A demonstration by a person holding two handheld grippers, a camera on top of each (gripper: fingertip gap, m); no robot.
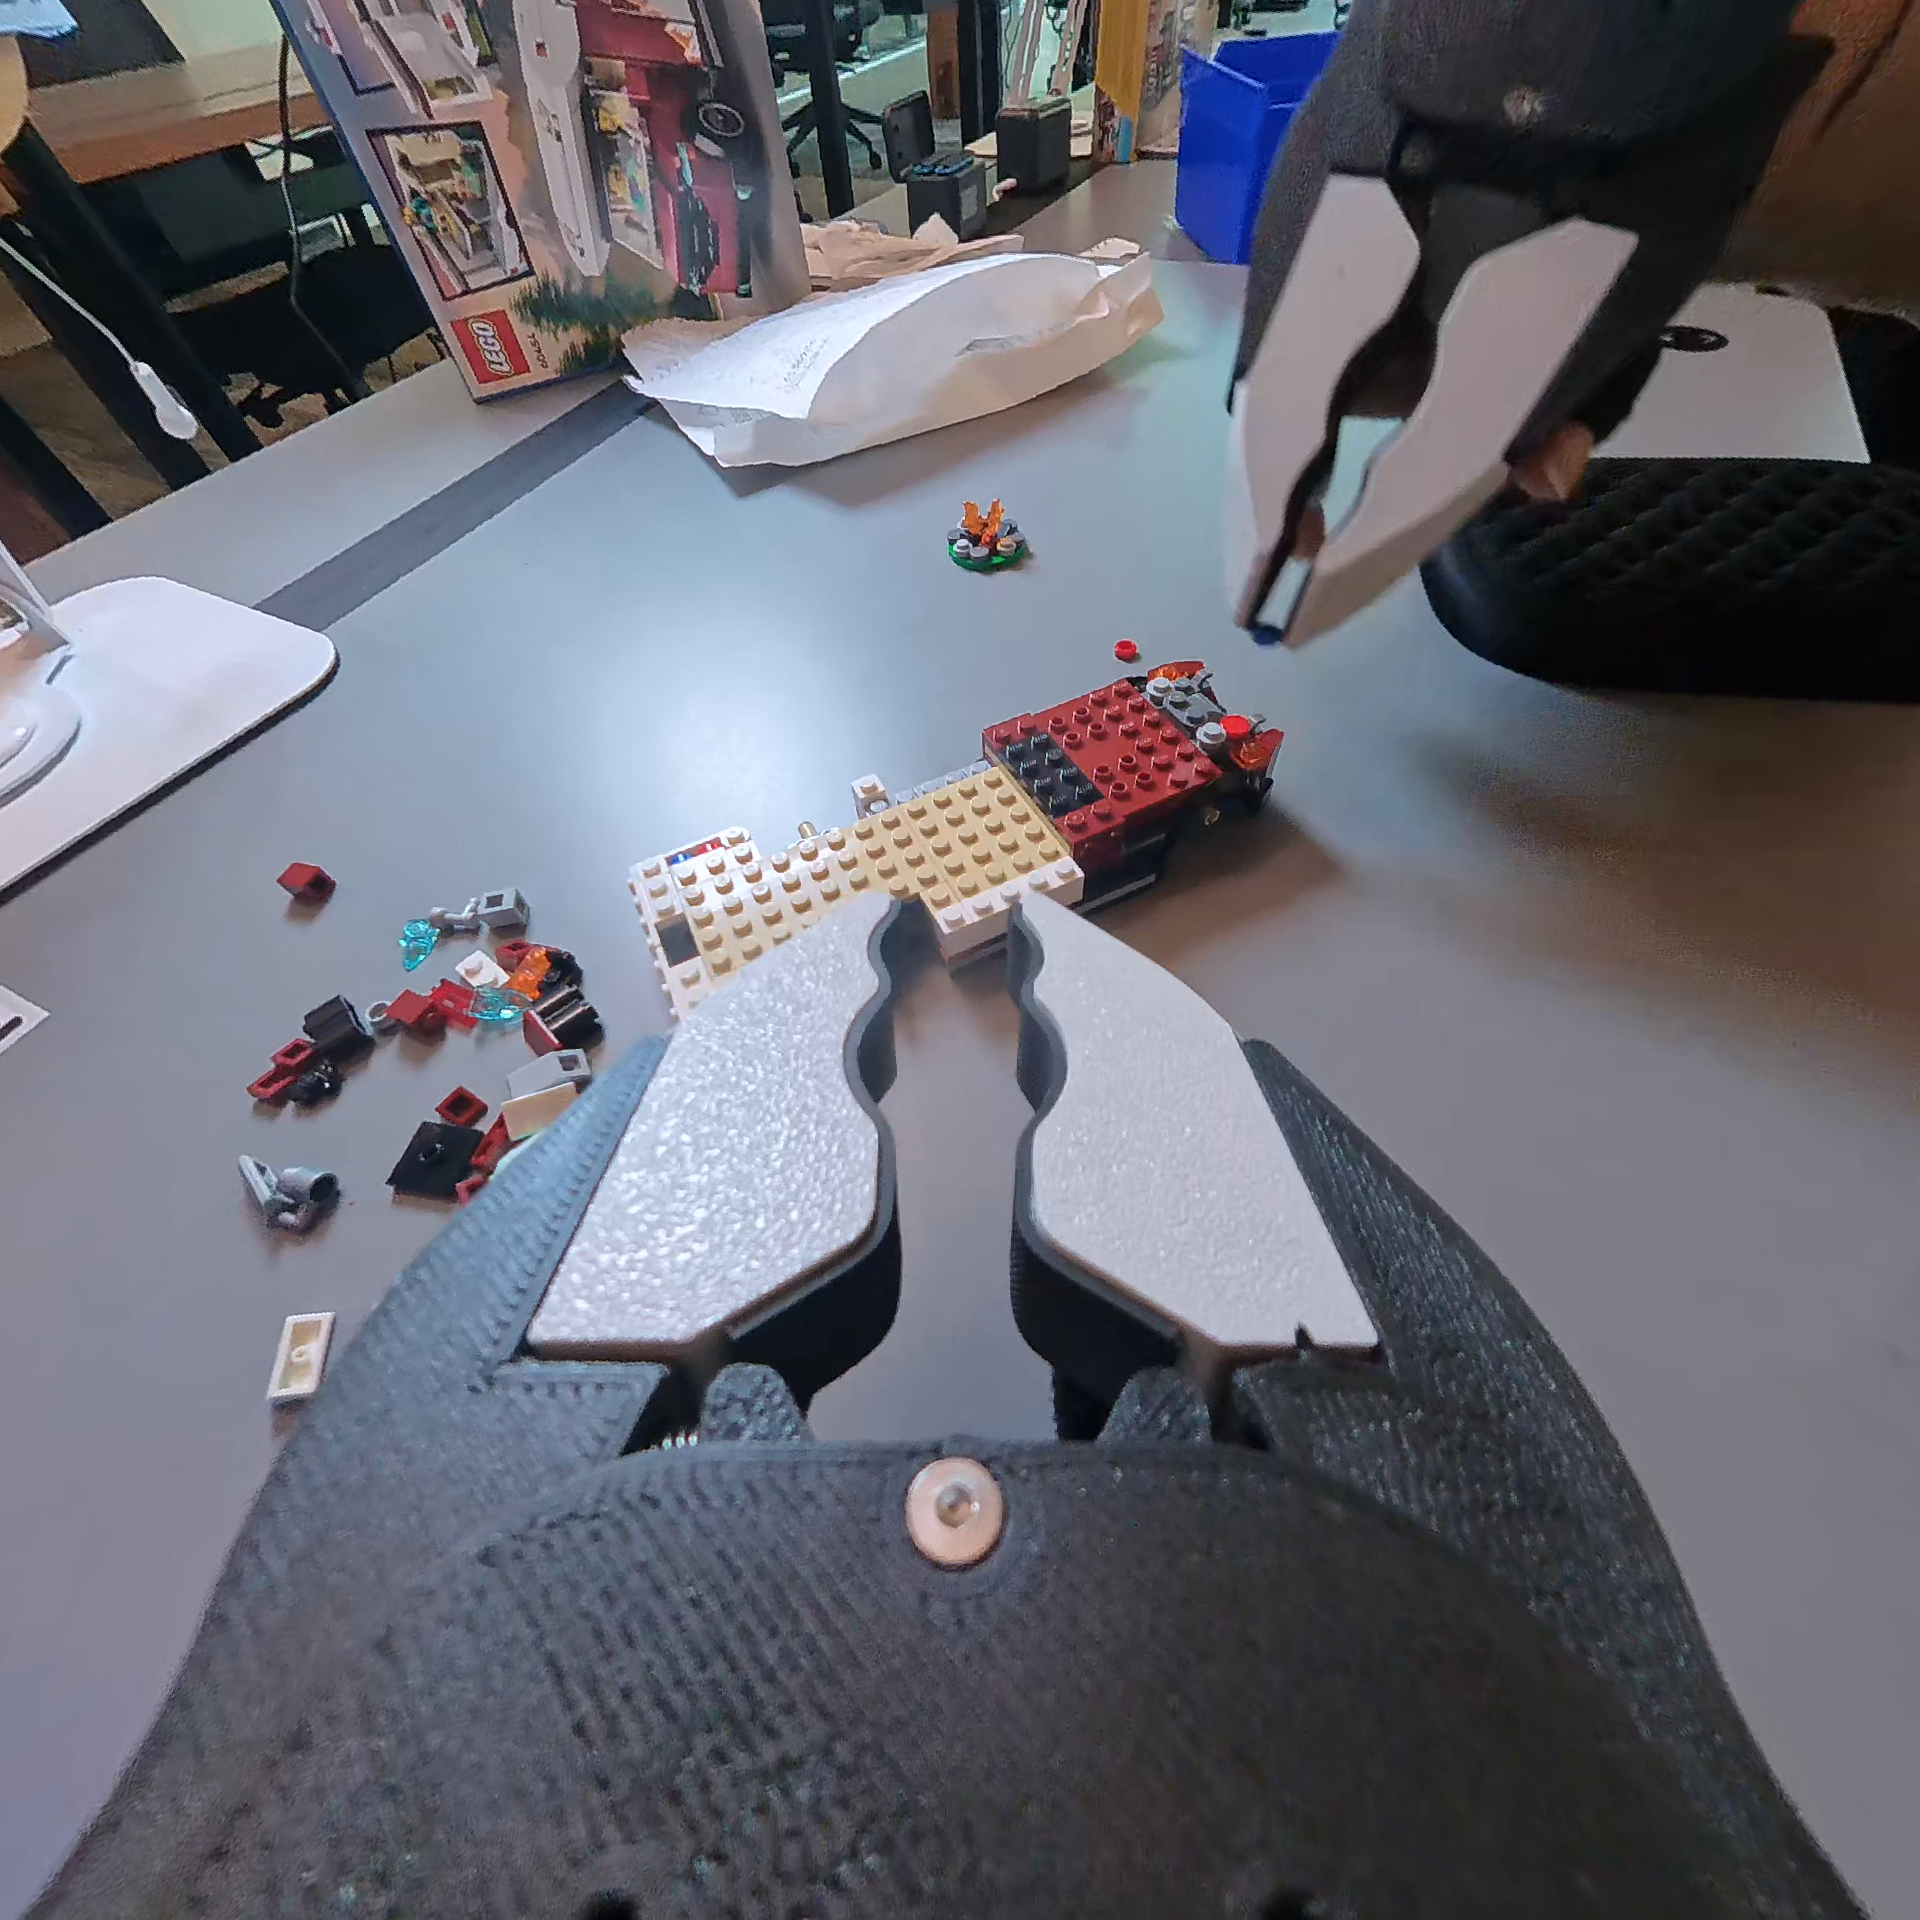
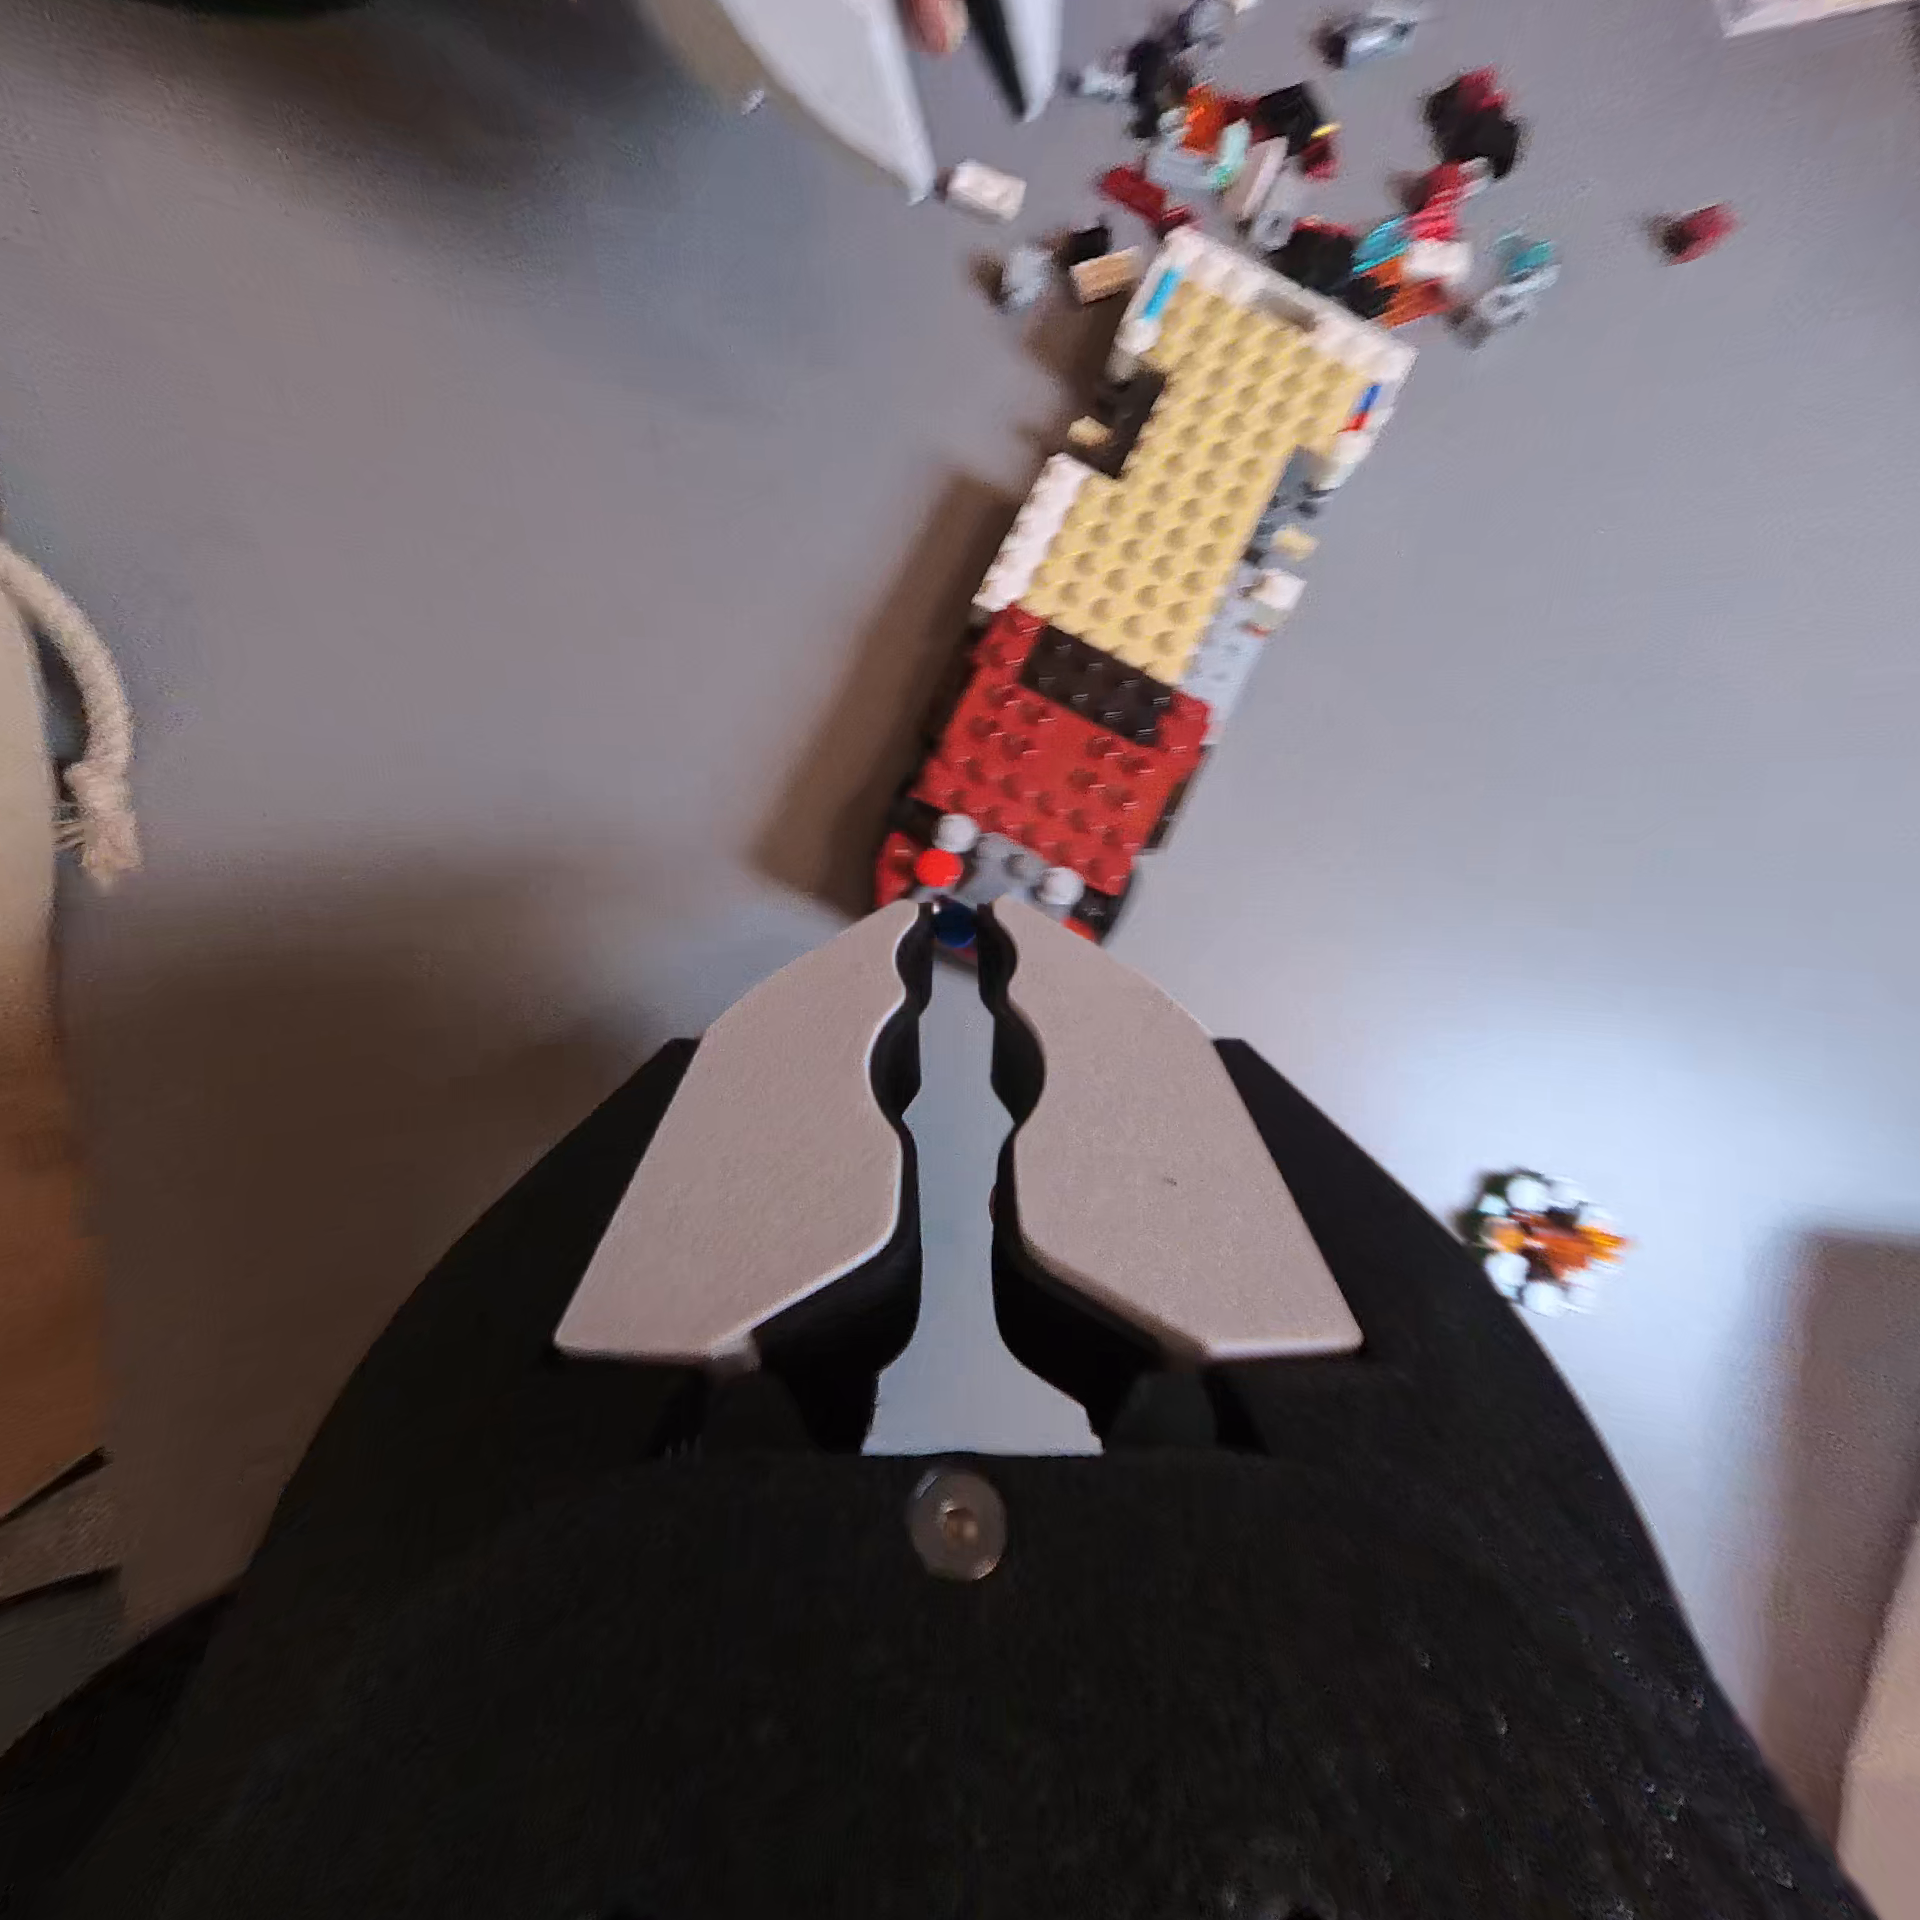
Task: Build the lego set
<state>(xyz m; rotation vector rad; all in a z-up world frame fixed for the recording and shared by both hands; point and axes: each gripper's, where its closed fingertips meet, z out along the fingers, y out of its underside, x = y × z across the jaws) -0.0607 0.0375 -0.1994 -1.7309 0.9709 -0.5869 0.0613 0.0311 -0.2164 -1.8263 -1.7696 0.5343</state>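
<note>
Blue stud pinched above the model's red end

Your left gripper (image 1: 951, 914) sits at centre frame, jaws clamped on the model's (image 1: 966, 831) white edge; hold it firm. Farther off, upper right, your right gripper (image 1: 1273, 623) pinches a blue stud (image 2: 952, 928); lower it squarely.

Soft indoor light, sharp left view, motion-blurred right view, wide-angle bending.
</note>
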